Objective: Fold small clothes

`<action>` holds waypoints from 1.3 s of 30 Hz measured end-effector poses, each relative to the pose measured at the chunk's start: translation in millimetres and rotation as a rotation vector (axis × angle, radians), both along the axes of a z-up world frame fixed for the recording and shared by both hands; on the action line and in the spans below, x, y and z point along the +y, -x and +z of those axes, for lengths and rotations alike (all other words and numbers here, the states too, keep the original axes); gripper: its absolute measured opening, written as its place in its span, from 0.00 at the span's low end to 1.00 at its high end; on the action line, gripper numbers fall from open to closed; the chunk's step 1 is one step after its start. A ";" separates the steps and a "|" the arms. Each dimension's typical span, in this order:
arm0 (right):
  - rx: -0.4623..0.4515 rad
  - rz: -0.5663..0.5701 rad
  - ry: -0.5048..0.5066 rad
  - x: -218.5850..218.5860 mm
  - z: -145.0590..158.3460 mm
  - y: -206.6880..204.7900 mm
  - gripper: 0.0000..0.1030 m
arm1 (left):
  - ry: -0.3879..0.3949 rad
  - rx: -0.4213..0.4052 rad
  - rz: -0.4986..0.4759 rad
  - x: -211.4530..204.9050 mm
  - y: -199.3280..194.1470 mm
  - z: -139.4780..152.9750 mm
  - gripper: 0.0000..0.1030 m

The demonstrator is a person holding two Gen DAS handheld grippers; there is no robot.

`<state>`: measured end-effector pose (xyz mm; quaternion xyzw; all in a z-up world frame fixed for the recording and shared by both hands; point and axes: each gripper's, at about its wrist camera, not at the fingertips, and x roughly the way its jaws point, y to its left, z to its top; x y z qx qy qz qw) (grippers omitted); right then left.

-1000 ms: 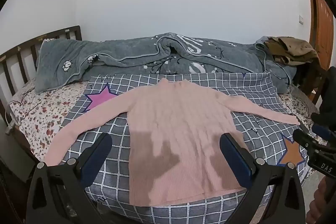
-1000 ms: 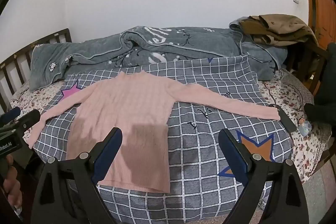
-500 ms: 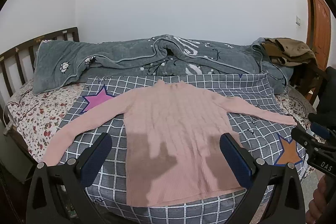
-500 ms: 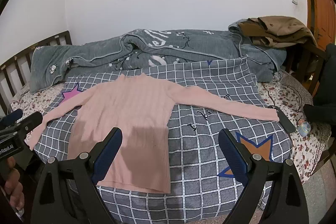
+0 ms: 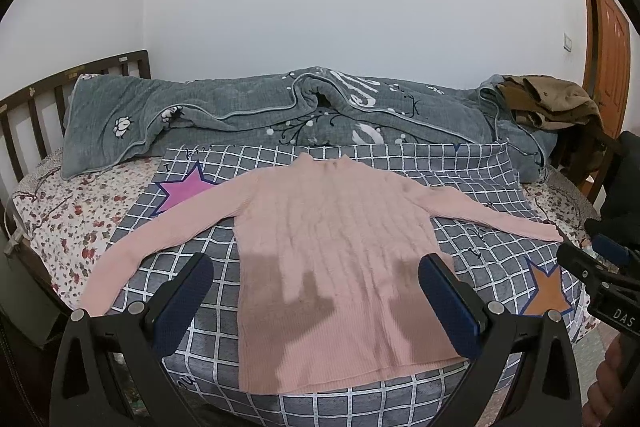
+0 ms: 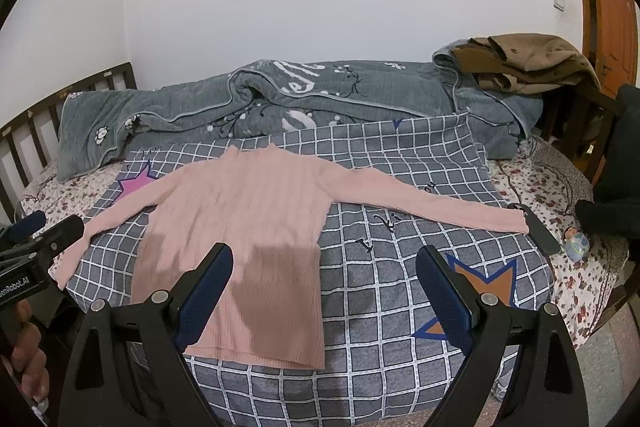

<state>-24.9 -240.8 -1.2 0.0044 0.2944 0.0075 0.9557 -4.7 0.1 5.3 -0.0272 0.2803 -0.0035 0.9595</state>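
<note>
A pink long-sleeved sweater [image 5: 332, 251] lies flat, face up, on a grey checked sheet [image 5: 472, 171], both sleeves spread out sideways. It also shows in the right wrist view [image 6: 244, 243]. My left gripper [image 5: 316, 291] is open and empty, held above the sweater's lower hem. My right gripper [image 6: 324, 283] is open and empty, above the sweater's right lower corner and the sheet [image 6: 400, 267]. Neither touches the cloth.
A rumpled grey blanket [image 5: 280, 115] lies along the back of the bed. Brown clothes [image 6: 524, 63] are piled at the back right. A dark flat object [image 6: 540, 233] and a small doll [image 6: 576, 245] lie by the right sleeve's end. A wooden headboard [image 5: 28, 115] stands at left.
Both grippers have drawn back and tilted up slightly, so the sweater sits a little lower in both views. Both stay open. The sweater has not moved.
</note>
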 end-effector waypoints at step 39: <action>-0.018 -0.003 -0.010 -1.8 9.6 6.0 0.89 | 0.009 -0.019 -0.007 3.3 5.4 9.6 1.00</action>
